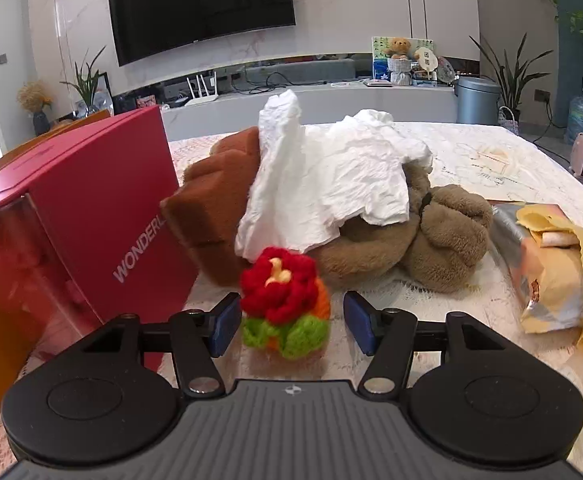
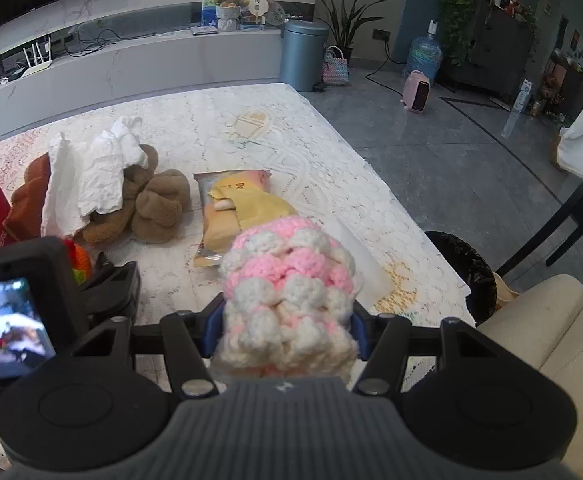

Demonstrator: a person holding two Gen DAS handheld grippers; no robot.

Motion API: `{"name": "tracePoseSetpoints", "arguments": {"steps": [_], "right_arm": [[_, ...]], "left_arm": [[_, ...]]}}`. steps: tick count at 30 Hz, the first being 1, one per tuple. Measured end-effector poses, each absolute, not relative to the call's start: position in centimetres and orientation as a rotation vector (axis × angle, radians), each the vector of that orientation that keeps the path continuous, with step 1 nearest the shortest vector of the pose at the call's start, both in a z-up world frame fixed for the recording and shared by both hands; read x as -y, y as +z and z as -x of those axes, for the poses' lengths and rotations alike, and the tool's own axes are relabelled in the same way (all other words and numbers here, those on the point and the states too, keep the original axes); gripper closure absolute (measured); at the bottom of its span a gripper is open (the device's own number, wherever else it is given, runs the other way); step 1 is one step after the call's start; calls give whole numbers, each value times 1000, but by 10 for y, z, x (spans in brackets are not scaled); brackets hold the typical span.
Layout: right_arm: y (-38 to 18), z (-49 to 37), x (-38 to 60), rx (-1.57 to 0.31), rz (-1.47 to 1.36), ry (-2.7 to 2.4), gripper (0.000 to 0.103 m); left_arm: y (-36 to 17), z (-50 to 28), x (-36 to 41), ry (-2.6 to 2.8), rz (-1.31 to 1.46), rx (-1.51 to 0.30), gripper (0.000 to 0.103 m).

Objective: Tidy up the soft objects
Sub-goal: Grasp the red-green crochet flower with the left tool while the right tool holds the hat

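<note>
Sitting between the left gripper's [image 1: 287, 322] parted jaws: crocheted flower [image 1: 283, 300], light, squashy, best pinched mid-body; right gripper [image 2: 285, 330] clamps pink-white knit [image 2: 287, 288].

Both wrist views face down-forward, close; share plush bear [image 1: 411, 236] [image 2: 147, 208].
</note>
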State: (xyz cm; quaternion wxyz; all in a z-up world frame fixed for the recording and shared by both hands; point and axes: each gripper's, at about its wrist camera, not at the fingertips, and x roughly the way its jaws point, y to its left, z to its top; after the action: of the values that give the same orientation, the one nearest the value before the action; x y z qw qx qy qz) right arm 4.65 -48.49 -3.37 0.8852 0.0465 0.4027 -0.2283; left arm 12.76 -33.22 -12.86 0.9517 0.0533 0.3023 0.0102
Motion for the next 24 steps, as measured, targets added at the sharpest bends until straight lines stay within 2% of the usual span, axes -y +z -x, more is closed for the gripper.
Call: {"name": "tracePoseSetpoints", "arguments": {"steps": [5,8,12,21,24], "right_arm": [[-34,-47,482,-853,-88,-458,44],[-33,-46,481,-853,-79,-461,44],[-31,-44,480,-853,-71,-462,44],[-32,-46,473,-866,-51,-446,44],[-30,-45,470,-864,-46,-432,44]], "left_arm": [[-124,-119,318,-31,-94,-636,36],[-122,-112,313,-63,-96,-641,52],[-116,-104,304,-94,-77,-642,57],[-102,-96,289,-178,-68,-626,58],[-104,-105,294,-168,-70,-649,54]]}}
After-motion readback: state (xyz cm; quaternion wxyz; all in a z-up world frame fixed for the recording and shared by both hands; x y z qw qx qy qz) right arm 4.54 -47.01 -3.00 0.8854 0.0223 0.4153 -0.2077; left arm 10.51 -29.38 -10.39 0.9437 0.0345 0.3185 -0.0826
